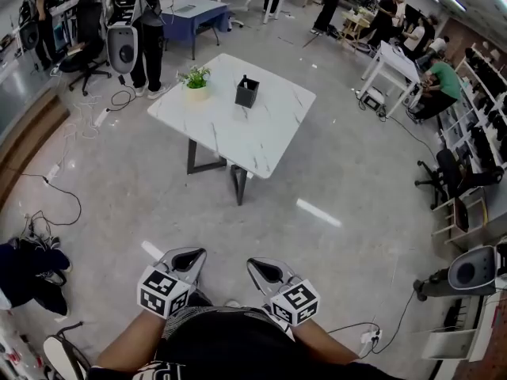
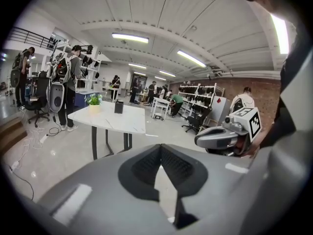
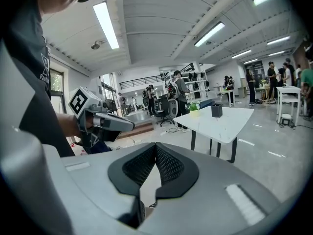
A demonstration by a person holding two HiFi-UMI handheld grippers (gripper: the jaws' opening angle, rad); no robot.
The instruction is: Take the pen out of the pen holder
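Both claws have jaws pressed together on nothing: left gripper (image 1: 187,254) and right gripper (image 1: 264,267) hang near the person's waist. The black pen holder (image 1: 246,93) sits far off on the white table (image 1: 238,137), right of a potted plant (image 1: 196,81). The reach looks not yet begun; next comes closing that gap and opening one claw.

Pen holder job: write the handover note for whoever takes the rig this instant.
Left tongs: shut, empty, held low in front of the body.
Right tongs: shut, empty, alongside the left.
Black square pen holder: upright on the white marble-top table, beside a small potted green plant, across open floor and far out of reach. The pen is too small to make out.
Done: nothing yet.
Left: walk to the table, open one set of tongs, grip the pen, lift it out.
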